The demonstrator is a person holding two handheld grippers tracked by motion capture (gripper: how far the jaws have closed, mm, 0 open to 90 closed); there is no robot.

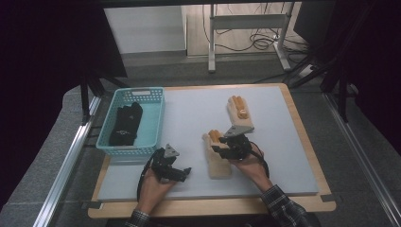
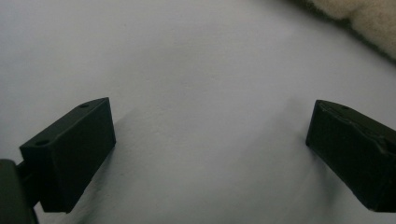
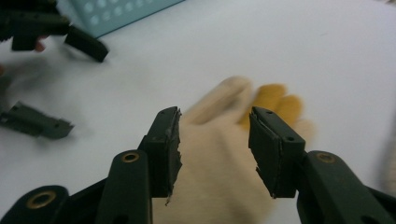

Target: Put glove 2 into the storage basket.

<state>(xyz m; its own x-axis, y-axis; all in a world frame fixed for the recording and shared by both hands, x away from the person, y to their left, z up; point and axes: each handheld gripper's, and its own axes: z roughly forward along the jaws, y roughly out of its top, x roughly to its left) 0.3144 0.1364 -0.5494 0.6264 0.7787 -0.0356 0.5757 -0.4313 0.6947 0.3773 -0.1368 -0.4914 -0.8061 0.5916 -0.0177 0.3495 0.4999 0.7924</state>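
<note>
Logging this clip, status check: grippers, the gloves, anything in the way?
Left gripper open on bare mat. Right gripper open over near glove, not gripping. Second glove beyond; basket holds dark items. Nothing in the way.

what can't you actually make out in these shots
- Near glove, high view: the right claw covers its middle; contact unclear.
- Same glove, right gripper view: motion blur smears its fingertips.
- Dark bundle in the basket, high view: too small and dark to identify.
- Pale fabric, left gripper view: cut off by the top edge, out of focus.
</note>
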